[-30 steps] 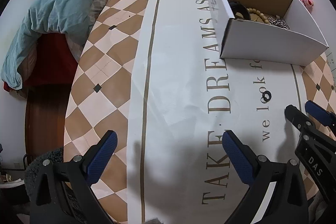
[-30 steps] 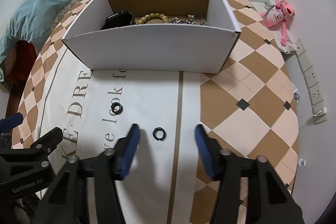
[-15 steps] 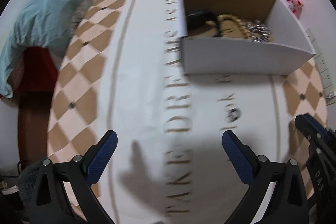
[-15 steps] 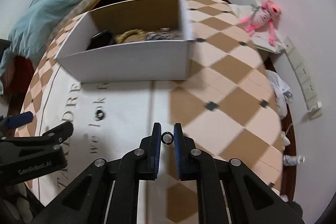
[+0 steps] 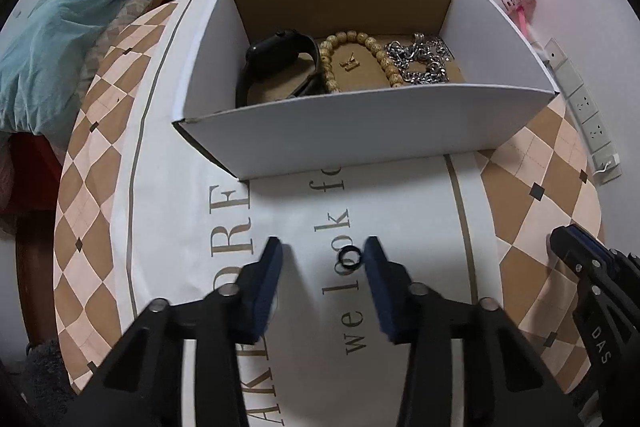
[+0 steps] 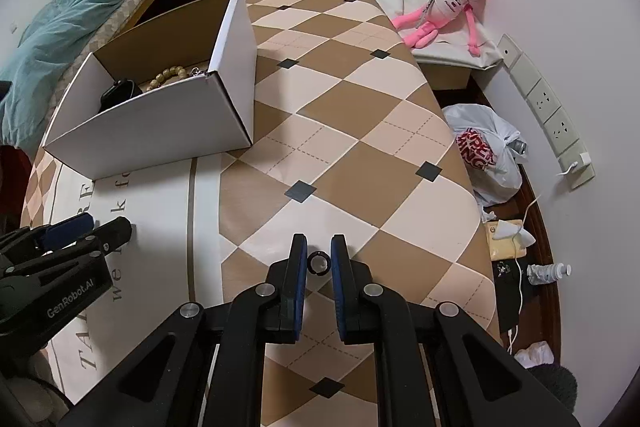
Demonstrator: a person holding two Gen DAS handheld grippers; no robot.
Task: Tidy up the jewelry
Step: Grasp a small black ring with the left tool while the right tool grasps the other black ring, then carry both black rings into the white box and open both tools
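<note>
Checkered tan and cream cloth with printed lettering covers a round table. On it stands an open white box, brown inside. The box holds a black watch, a wooden bead bracelet ringing a small gold charm, and a silver chain at the right. Nearer the camera, the left gripper hovers low over the cloth with its blue-padded fingers parted; a black ring lies flat on the lettering between them, just beside the right pad. To the right, well apart from the box, the right gripper has its fingers closed on a second ring, pinched upright between the pads.
</note>
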